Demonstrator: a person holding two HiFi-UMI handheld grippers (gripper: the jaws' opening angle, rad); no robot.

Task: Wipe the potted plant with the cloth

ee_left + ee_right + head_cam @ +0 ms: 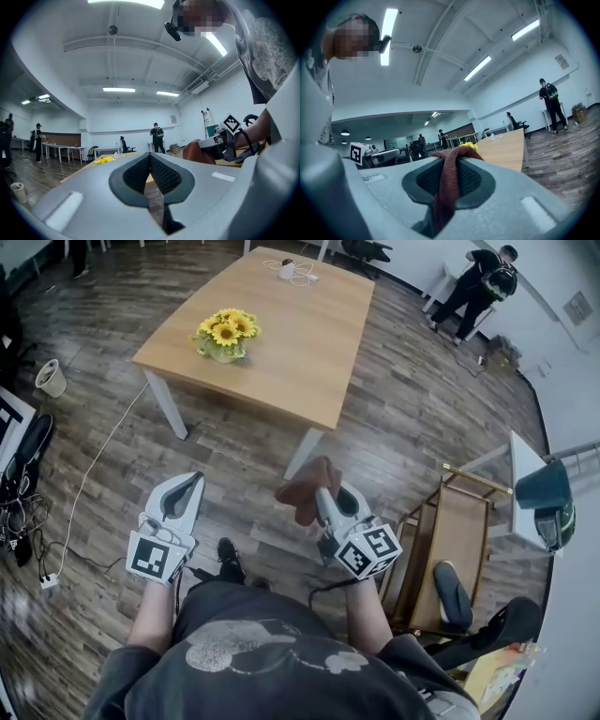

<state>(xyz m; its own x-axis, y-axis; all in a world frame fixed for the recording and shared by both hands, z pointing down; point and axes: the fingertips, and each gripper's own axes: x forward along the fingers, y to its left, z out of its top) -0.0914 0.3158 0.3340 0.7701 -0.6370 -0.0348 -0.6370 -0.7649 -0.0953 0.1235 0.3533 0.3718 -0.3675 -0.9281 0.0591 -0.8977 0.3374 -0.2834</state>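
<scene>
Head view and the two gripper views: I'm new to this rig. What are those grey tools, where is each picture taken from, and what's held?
No robot here: a person holds a two-jaw tool in each hand; the marked cubes are part of them. The head view looks down from a camera on the person's head. The other two pictures come from cameras riding on each tool, looking along its jaws. The left gripper has its jaws together, empty. The right gripper is shut on a reddish-brown cloth. Ahead stands a wooden table with a potted plant of yellow flowers and a small white item with a cable. Both tools are short of the table.
</scene>
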